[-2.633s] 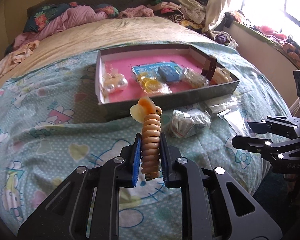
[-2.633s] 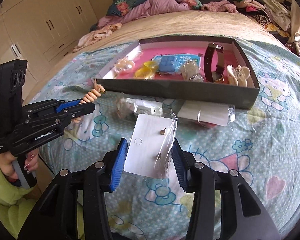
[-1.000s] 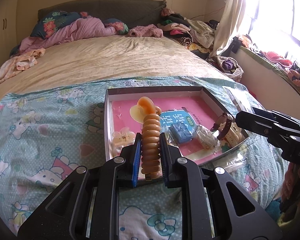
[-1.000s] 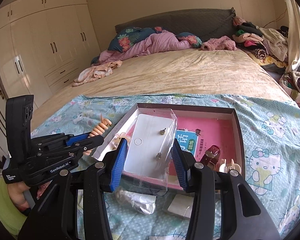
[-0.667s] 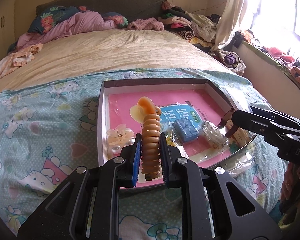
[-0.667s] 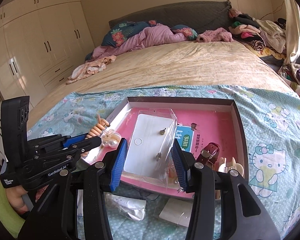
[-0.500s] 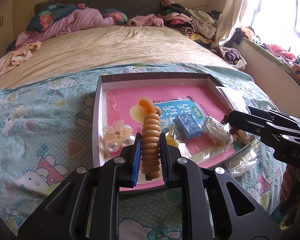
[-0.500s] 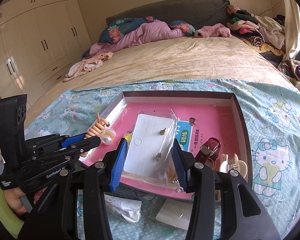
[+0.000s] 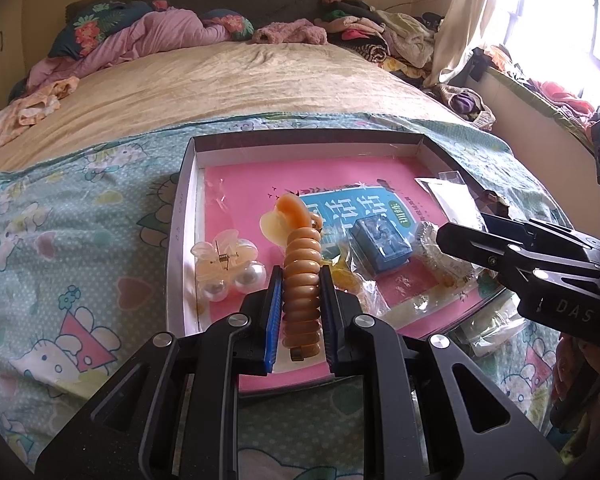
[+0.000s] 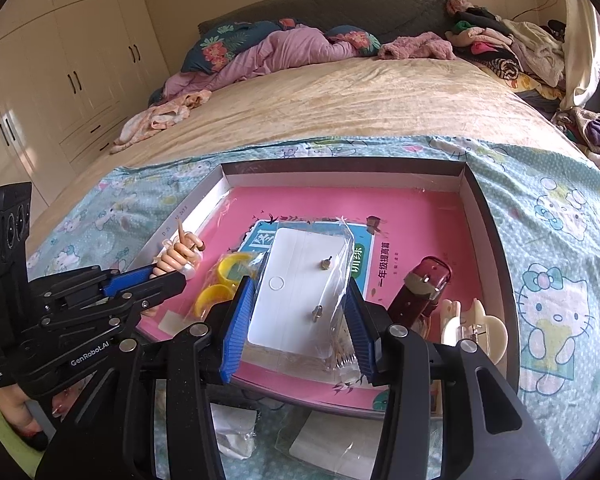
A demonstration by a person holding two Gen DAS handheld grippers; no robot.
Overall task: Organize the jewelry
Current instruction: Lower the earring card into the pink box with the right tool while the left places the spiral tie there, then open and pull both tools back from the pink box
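Since the earlier shots both grippers had dropped closer over the box (image 10: 490,240), so it filled way more of each frame, and it had gone from the upper part of the picture to dead centre.

Nearest the lens in the left wrist view, the left gripper (image 9: 300,312) had its 2 blue pads pinched tight on an orange spiral hair clip (image 9: 301,280), which stood up at centre frame over the box's pink floor. In the right wrist view the right gripper (image 10: 298,320) had its fingers part-spread with a clear packet holding a white earring card (image 10: 300,292) between them; whether the pads actually pressed on it, I couldn't tell. 2 studs sat on the card.

Next out, inside the box: a pearl claw clip (image 9: 226,268) at left centre of the left view, a small blue box (image 9: 382,246) right of centre, yellow rings (image 10: 224,280) left of the card in the right view, and a dark red watch (image 10: 420,292) plus a cream claw clip (image 10: 474,330) at lower right.

Further back, the Hello Kitty sheet (image 10: 560,240) ran around the box, then a beige bedspread (image 9: 220,84), then pillows at the top.
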